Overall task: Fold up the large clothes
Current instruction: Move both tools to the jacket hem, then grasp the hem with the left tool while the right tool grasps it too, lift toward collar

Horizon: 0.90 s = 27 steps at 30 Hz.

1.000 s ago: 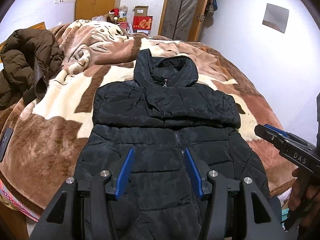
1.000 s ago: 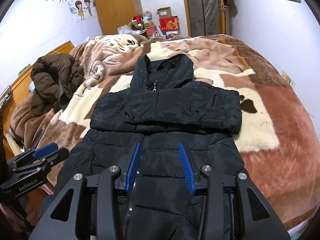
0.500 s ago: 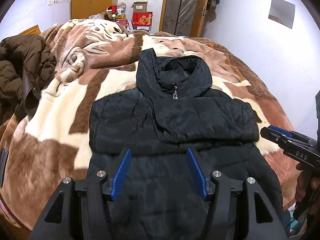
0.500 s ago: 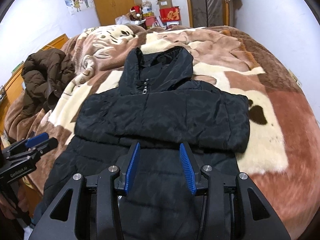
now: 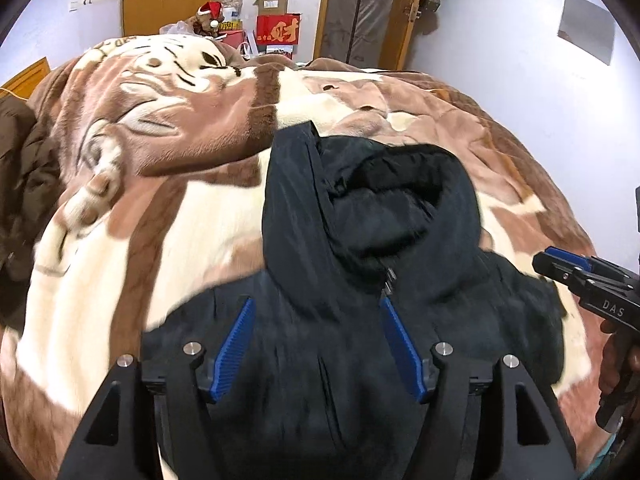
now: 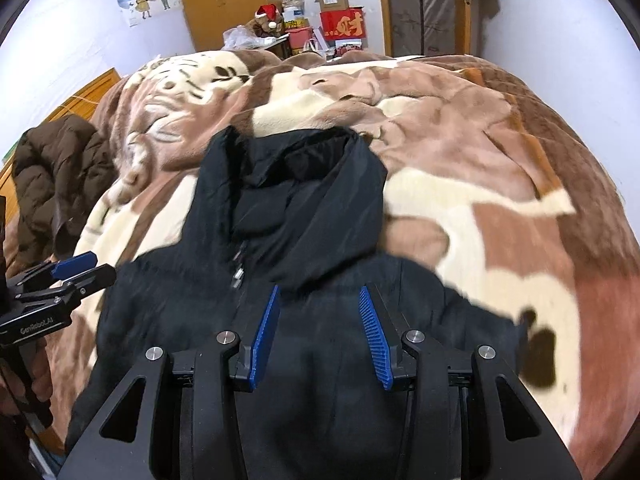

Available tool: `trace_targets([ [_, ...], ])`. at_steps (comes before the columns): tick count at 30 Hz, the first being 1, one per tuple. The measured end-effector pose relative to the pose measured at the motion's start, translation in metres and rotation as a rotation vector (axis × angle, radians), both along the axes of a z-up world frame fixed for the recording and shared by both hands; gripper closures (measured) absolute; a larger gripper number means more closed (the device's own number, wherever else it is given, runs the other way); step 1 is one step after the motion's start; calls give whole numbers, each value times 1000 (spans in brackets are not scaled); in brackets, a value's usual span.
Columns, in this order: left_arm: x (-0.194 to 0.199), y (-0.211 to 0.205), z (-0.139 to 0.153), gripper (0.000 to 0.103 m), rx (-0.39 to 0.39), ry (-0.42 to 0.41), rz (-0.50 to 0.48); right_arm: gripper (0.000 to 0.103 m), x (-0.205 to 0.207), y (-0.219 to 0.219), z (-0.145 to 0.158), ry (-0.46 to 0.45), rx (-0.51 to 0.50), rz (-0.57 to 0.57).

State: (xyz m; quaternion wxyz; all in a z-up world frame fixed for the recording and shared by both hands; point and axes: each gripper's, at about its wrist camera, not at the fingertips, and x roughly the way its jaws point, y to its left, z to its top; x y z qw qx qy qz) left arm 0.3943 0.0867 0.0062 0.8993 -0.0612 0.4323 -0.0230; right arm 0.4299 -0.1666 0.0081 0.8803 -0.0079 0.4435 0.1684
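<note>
A black hooded puffer jacket (image 5: 360, 264) lies front up on the bed, sleeves folded across its chest, hood (image 5: 384, 196) pointing to the far side. It also shows in the right wrist view (image 6: 280, 240). My left gripper (image 5: 316, 304) is open and empty, hovering above the jacket's chest just below the hood. My right gripper (image 6: 318, 294) is open and empty, above the chest on the right side of the hood. Each gripper shows in the other's view: the right one (image 5: 568, 264), the left one (image 6: 80, 268).
A brown and cream plush blanket (image 5: 160, 184) covers the bed. A brown puffer coat (image 6: 60, 176) lies heaped at the bed's left edge. Boxes and clutter (image 5: 276, 28), a wardrobe and a door stand at the far wall. A white wall is on the right.
Both grippers have moved forward along the jacket, from over its lower hem to over its chest near the hood. Both stayed open. The jacket has not moved.
</note>
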Motion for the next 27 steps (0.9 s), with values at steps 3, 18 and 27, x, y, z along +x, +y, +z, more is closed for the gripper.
trace_targets([
  [3, 42, 7, -10, 33, 15, 10, 9, 60, 36, -1, -9, 13, -5, -5],
  [18, 161, 14, -81, 88, -45, 96, 33, 80, 162, -4, -80, 170, 62, -36],
  [27, 66, 26, -13, 94, -109, -115, 37, 95, 88, -12, 0, -32, 177, 2],
])
